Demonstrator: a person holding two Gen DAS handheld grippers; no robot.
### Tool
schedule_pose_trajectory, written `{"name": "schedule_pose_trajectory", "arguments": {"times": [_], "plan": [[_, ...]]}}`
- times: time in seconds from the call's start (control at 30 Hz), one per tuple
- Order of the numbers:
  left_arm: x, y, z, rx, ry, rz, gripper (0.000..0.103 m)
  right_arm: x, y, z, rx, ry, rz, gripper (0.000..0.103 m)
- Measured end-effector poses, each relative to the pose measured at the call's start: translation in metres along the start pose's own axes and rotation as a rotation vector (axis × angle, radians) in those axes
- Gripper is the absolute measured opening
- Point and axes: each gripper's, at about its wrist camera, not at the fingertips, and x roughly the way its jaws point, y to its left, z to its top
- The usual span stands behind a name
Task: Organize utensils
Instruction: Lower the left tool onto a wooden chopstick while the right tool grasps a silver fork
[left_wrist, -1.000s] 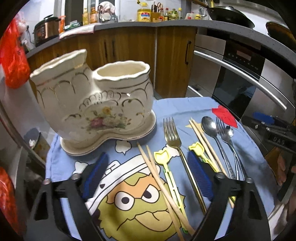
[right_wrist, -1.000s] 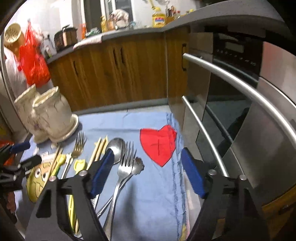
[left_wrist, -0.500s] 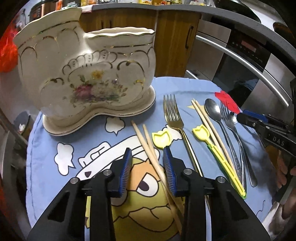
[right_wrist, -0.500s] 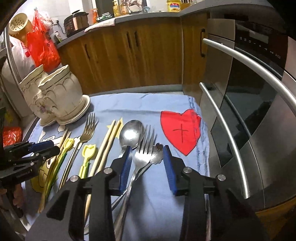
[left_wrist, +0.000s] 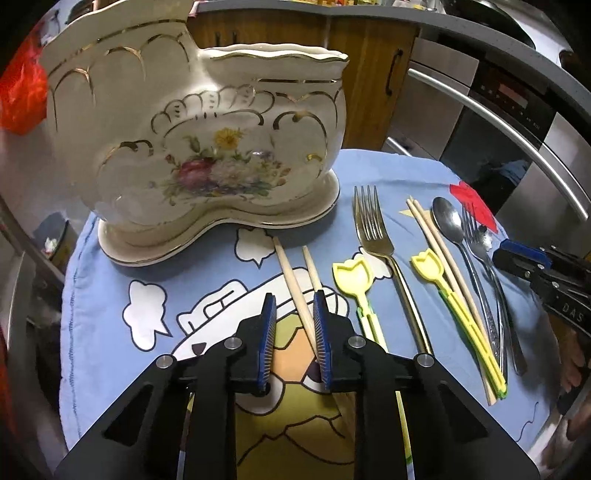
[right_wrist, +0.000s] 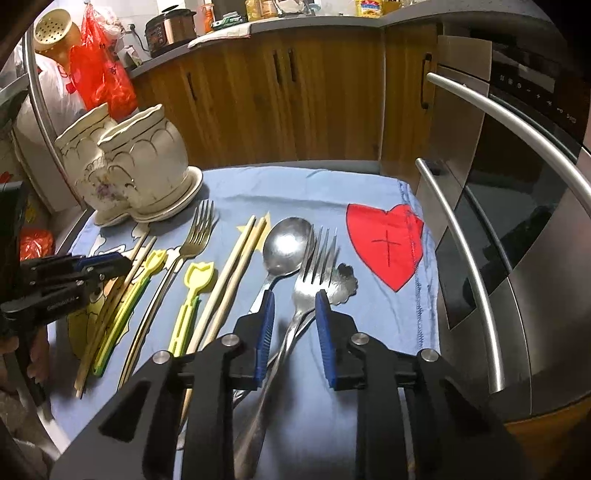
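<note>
Fingers of the left gripper stand narrow, set on either side of a pair of chopsticks that lie near the holder; whether the ribbed blue pads already pinch the wood I cannot tell. The right gripper is narrow too, straddling the neck of a steel fork which lies crossed over a small scalloped spoon, with no clear contact. All the utensils lie in a row on a blue cartoon cloth over the counter: from left, the chopsticks, a yellow tulip pick, a gold fork, a second pick beside another chopstick pair, then a large spoon and the fork. The holder is glazed cream ceramic with gilt scallops and a flower print, two open mouths on a matching saucer — likely heavy and chip-prone, so utensils should go in gently. Chopsticks are light, stiff and round, apt to roll or scissor apart; I would take both together near mid-length. The steel fork is smooth, slippery and denser at the head — best gripped on its flat neck or upper handle, lifted clear of the spoon beneath. The plastic picks look thin and flexible.
</note>
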Motion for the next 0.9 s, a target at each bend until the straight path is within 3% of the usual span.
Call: {"name": "schedule_pose_trajectory", "arguments": {"times": [0.1,0.37,0.5,0.73,0.9], "plan": [[0.000,0.001,0.001,0.005,0.008,0.011,0.018,0.003,0.000,-0.002,0.001,0.021,0.004,0.023],[0.001,-0.004,0.001,0.039,0.015,0.018,0.018,0.007,0.004,-0.011,-0.011,0.080,-0.003,0.022],[0.001,-0.001,0.001,0.035,0.014,0.001,0.017,0.008,0.002,-0.012,0.001,0.075,-0.010,0.015],[0.002,-0.002,0.000,0.059,-0.001,0.014,0.017,0.009,0.004,-0.011,-0.006,0.058,-0.022,0.012],[0.002,0.003,0.001,0.047,-0.006,0.003,0.007,0.006,0.001,-0.011,0.013,0.054,-0.005,0.007]]}}
